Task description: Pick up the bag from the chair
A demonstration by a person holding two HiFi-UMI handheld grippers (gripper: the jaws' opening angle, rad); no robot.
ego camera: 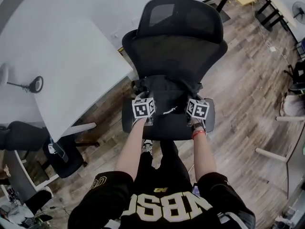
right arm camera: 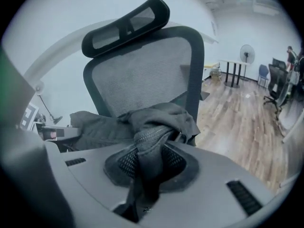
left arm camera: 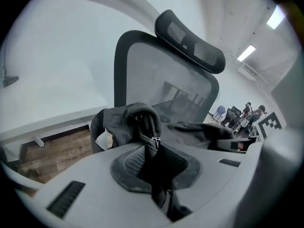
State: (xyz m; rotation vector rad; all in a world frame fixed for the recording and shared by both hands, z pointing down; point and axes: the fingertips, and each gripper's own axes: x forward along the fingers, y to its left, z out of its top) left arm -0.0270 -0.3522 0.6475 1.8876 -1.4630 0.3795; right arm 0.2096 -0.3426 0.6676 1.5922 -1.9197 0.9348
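Observation:
A black fabric bag (ego camera: 167, 95) lies on the seat of a black mesh office chair (ego camera: 178, 46), against the backrest. My left gripper (ego camera: 141, 99) is at the bag's left end. In the left gripper view its jaws are shut on a fold of the bag (left arm camera: 142, 127) beside a zipper. My right gripper (ego camera: 193, 100) is at the bag's right end, shut on a bunched, zippered fold of the bag (right arm camera: 152, 122). In both gripper views the fabric fills the gap between the jaws. The bag's middle stretches between the two grippers, and its underside is hidden.
A white table (ego camera: 62, 56) stands close at the chair's left, with a small round-based stand (ego camera: 34, 84) on it. A second dark chair (ego camera: 64, 157) is at lower left. White furniture legs (ego camera: 271, 154) stand on the wood floor at right. The person's legs are just before the seat.

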